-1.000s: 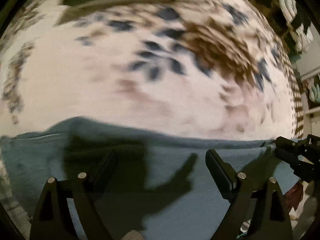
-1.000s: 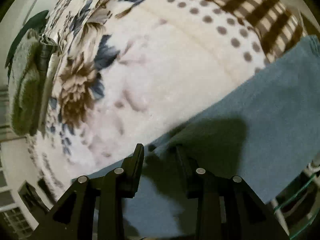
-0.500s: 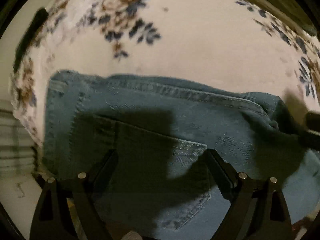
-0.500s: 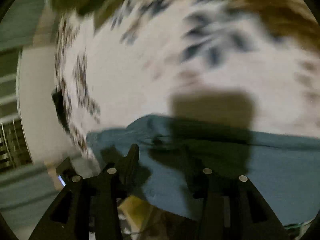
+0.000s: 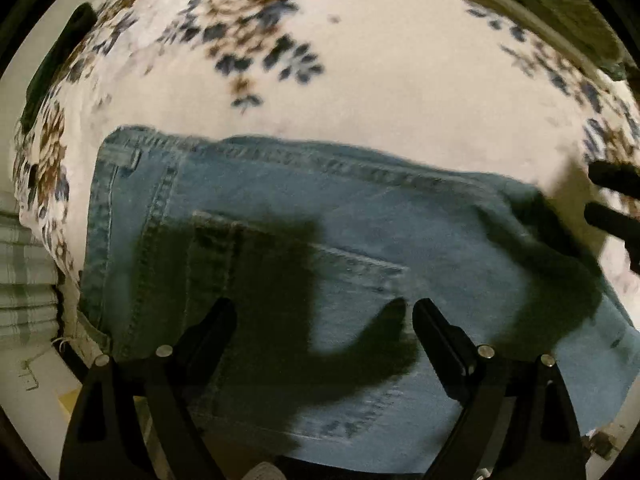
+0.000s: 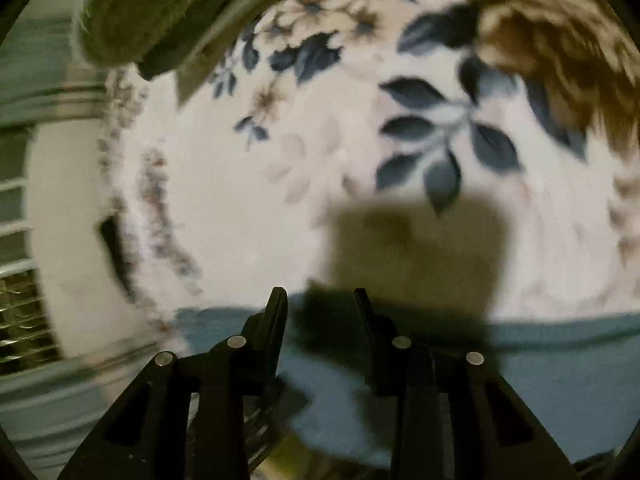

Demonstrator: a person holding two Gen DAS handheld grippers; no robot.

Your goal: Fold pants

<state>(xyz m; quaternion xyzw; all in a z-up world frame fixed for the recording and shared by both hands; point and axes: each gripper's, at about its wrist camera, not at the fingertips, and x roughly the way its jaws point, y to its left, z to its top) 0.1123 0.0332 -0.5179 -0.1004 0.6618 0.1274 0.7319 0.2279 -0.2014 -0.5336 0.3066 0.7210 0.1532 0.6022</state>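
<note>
Blue denim pants lie on a floral blanket, waistband at the left, back pocket facing up. My left gripper is open above the pocket and holds nothing. My right gripper has its jaws apart, hovering over the upper edge of the pants with no cloth between the fingers. The right gripper also shows at the right edge of the left wrist view, just past the pants' far end.
A green fuzzy cushion lies at the blanket's far side. The blanket's edge drops off at the left, with a dark object near it. A window grille is at the left.
My left gripper stayed open and drew slightly closer over the pocket. My right gripper, which held the pants' edge a second ago, has let go and lifted away from the cloth.
</note>
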